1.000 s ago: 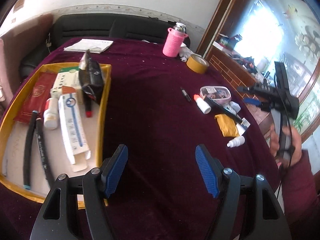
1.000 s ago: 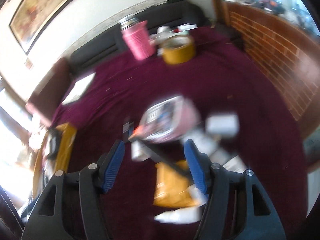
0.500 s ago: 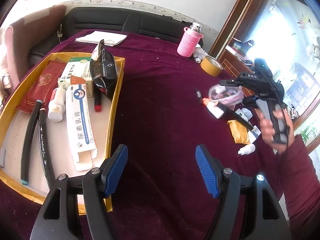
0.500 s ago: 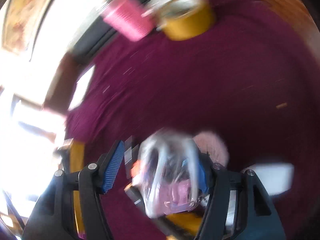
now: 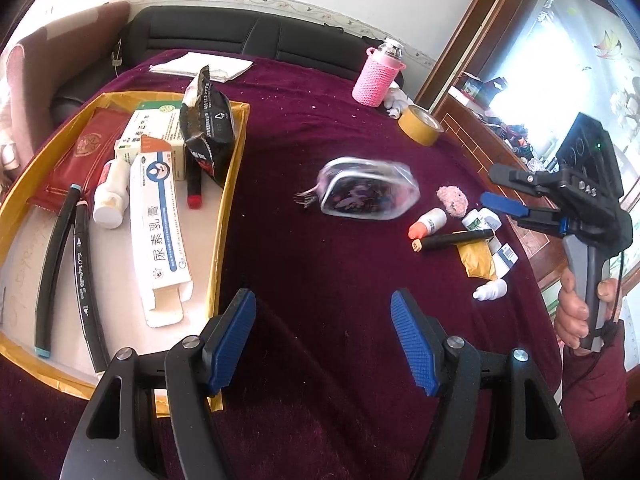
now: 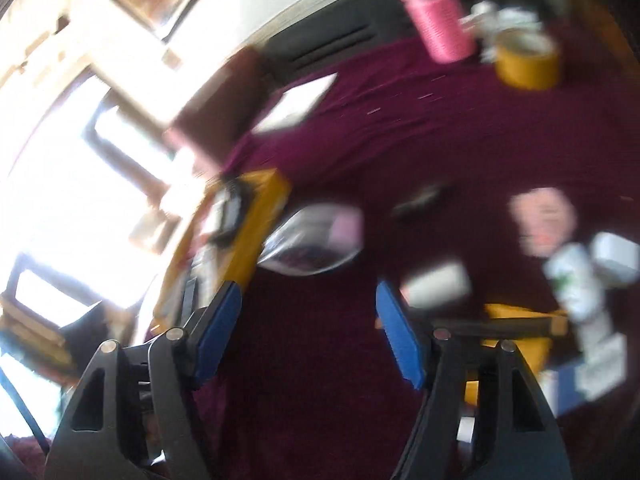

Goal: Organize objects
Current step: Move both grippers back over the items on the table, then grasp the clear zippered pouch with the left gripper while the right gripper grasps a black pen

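At the bottom of the left wrist view the left gripper (image 5: 323, 340) stands with its jaws apart and nothing between them, over bare maroon cloth. Just left of it lies the yellow tray (image 5: 234, 168), already well filled: two black markers (image 5: 66, 264), a long white carton (image 5: 160, 224), a small white bottle (image 5: 108, 196), a red packet (image 5: 86, 156) and a black snack bag (image 5: 210, 128) leaning on the far rim. So I judge a good part of the sorting is done.

In the centre of the frame the clear pouch (image 5: 366, 190) is blurred and seems to be in the air or just landing, between the tray and the pile; it is not yet in the tray. At middle right several small things are still loose: an orange-capped bottle (image 5: 428, 222), a black pen (image 5: 454, 239), a gold sachet (image 5: 478, 260) and a pink puff (image 5: 452, 197). Farther, at upper right, stand the tape roll (image 5: 420, 125) and the pink-sleeved flask (image 5: 376, 76).

The right gripper (image 6: 310, 330) is opening, with nothing between its jaws. Half a second ago the pouch was between these jaws; now it is free, left of the pile, and the gripper has swung toward the tray.
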Motion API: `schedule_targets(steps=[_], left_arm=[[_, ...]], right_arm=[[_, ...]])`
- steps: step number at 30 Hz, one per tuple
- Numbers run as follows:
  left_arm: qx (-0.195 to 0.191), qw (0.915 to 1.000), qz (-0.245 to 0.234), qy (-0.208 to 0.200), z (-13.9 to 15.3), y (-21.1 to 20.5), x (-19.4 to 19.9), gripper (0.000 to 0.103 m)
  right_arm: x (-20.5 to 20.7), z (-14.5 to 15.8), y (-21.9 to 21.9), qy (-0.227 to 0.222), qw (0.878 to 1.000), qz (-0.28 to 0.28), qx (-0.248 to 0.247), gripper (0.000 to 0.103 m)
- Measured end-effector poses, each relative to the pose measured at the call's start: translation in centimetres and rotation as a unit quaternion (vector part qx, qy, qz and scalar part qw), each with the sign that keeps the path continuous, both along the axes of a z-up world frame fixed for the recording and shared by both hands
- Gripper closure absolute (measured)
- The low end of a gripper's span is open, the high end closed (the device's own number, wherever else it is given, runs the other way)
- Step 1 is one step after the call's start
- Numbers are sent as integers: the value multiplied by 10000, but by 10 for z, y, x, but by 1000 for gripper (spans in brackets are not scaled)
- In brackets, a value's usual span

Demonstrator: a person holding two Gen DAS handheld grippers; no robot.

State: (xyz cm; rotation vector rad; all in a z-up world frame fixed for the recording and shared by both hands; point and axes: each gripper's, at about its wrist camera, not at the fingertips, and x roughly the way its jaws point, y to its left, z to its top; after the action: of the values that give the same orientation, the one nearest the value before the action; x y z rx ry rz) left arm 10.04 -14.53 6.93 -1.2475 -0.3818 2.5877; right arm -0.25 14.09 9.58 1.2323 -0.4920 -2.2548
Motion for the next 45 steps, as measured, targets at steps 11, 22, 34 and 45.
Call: schedule_targets(steps=[11,22,34,45], left_arm=[[-1047,9888,-752,749,41,48,-25,39],[-2352,9372,-2511,568,15,114,-144,39],[-2640,9305,-2539,9,-34,146,-164,79],[-1291,9836,-1140,540,37,62,-74,79]], right_arm=[[-9,-11,58,867,9675,-2347,356,19],[-23,-54,100,366,9665,-2501,-439,20],[-22,-55,103,375,9661,-2534,-316,20],[-18,-50,82,535,9708,-2336,46,20]])
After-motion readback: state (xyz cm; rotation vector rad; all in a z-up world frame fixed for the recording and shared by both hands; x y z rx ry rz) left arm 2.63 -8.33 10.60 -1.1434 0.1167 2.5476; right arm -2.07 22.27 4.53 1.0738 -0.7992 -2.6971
